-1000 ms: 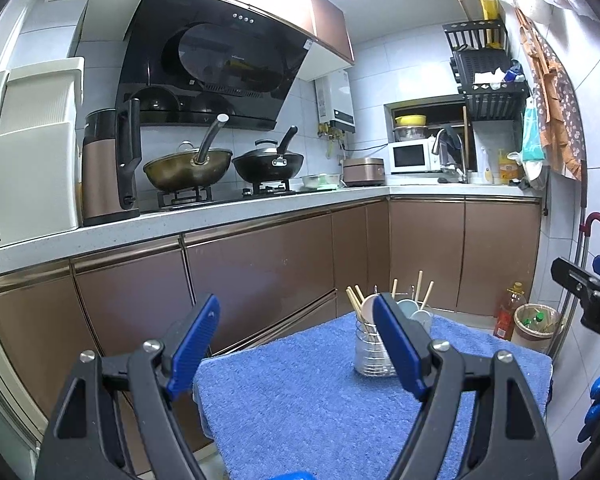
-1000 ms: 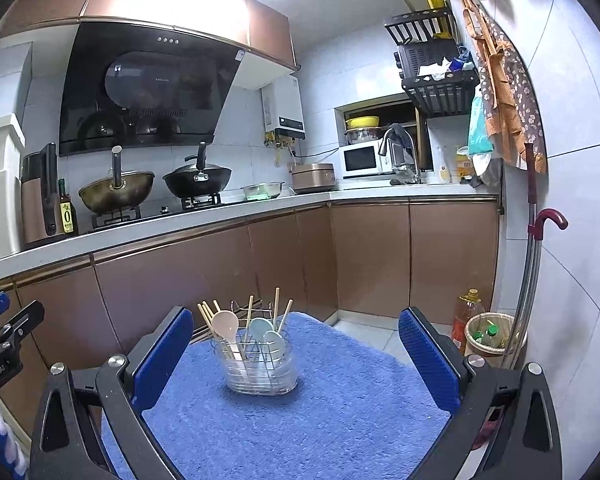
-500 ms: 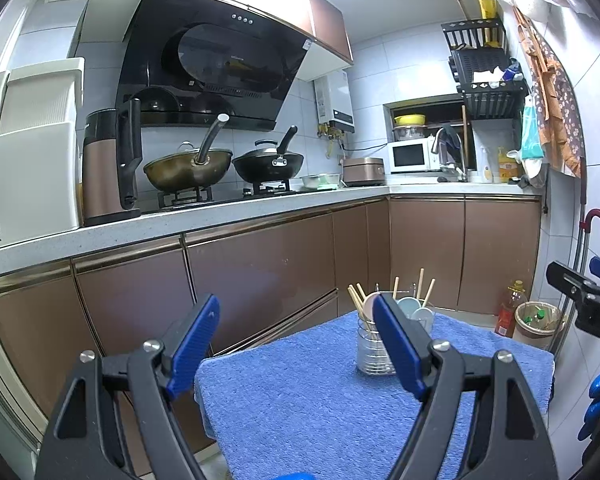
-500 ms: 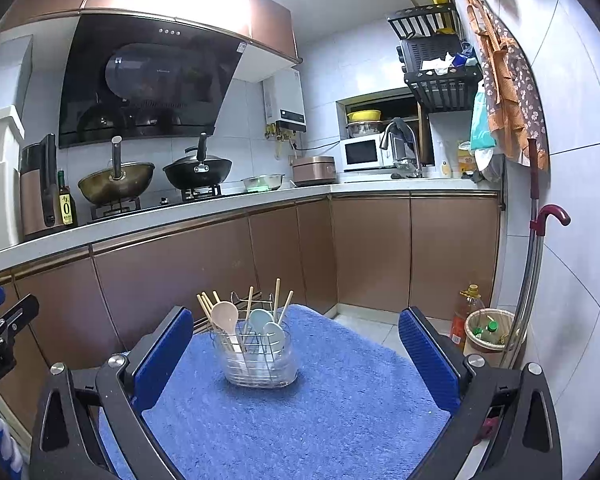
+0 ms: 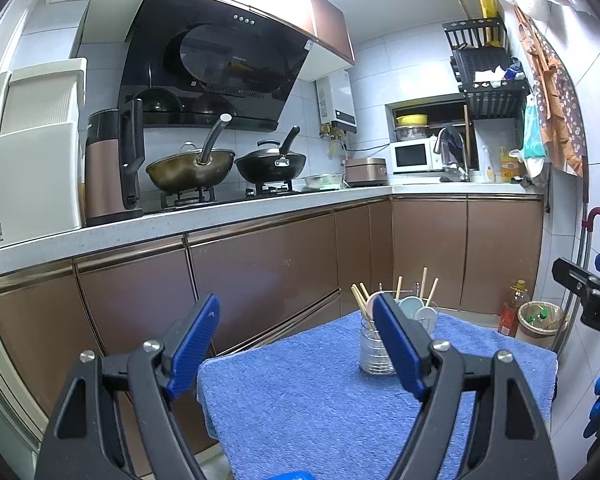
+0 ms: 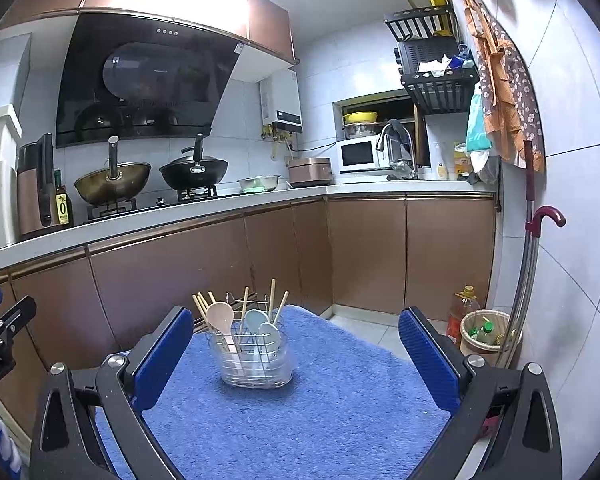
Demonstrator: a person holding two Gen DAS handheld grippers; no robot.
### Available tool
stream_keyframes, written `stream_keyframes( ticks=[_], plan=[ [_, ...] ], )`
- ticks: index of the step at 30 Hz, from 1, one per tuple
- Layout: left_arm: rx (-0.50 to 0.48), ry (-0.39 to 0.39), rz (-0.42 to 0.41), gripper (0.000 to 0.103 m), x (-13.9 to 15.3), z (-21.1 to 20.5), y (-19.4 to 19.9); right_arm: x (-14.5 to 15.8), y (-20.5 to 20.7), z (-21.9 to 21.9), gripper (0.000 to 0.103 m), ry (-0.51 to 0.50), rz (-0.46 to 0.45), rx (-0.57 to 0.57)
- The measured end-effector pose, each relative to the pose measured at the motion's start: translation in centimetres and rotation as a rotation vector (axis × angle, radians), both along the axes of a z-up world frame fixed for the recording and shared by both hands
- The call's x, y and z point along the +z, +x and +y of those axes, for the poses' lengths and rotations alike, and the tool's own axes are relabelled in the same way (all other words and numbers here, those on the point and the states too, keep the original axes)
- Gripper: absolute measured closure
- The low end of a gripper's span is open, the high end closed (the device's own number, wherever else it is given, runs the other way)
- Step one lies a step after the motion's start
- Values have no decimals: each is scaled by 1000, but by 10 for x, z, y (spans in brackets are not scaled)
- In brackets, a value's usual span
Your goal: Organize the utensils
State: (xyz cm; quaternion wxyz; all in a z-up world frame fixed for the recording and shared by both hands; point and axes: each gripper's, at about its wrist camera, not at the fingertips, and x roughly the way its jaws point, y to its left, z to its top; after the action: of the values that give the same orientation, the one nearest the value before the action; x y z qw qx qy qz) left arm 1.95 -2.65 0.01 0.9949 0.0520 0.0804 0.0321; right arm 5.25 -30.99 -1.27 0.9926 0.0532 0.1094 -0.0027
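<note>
The blue terry towel-covered table (image 6: pixel 300 420) is running out of frame at its near edge. The clear plastic utensil caddy (image 6: pixel 256 364) is standing toward its far side, with bare towel all around; the left gripper (image 5: pixel 296 320) is partly hiding it in the left view. Chopsticks (image 6: pixel 202 308) and pastel spoons (image 6: pixel 220 314) are sticking up inside it. Both the left and right gripper (image 6: pixel 296 332) are hovering spread wide, pinching nothing.

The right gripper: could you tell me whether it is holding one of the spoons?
No, the right gripper stands wide open and empty, and the spoons sit in the holder on the blue towel.
</note>
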Motion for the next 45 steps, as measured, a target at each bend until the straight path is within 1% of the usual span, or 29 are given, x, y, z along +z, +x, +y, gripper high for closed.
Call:
stream_keyframes(
  ticks=[15, 45],
  plan=[
    [10, 10, -12, 25, -1, 1, -4, 5, -7, 2, 0, -45, -13, -47],
    [8, 7, 13, 25, -5, 0, -2, 0, -7, -2, 0, -27, 1, -42]
  ],
)
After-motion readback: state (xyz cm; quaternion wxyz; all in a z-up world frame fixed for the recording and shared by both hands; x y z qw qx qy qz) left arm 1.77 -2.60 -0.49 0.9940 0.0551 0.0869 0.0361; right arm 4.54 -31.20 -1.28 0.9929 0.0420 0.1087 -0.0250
